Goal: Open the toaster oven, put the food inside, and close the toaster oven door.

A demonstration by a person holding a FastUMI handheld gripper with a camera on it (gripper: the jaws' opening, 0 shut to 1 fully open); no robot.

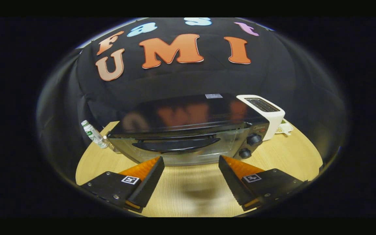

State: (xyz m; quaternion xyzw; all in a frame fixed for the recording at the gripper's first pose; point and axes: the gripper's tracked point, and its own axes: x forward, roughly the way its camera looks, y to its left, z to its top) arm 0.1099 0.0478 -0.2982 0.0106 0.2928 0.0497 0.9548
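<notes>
gripper view | rides on gripper [191,163], looks forward and slightly down along its parted black-and-orange fingers | faces black glass-fronted toaster oven [188,130] close ahead | low over pale wooden table [292,153]

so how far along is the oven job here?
Nothing looks done: the toaster oven door is shut, its handle untouched. In hand: the gripper is open and empty just short of the door, fingers wide apart over the table. Left: opening, loading food, closing.
</notes>
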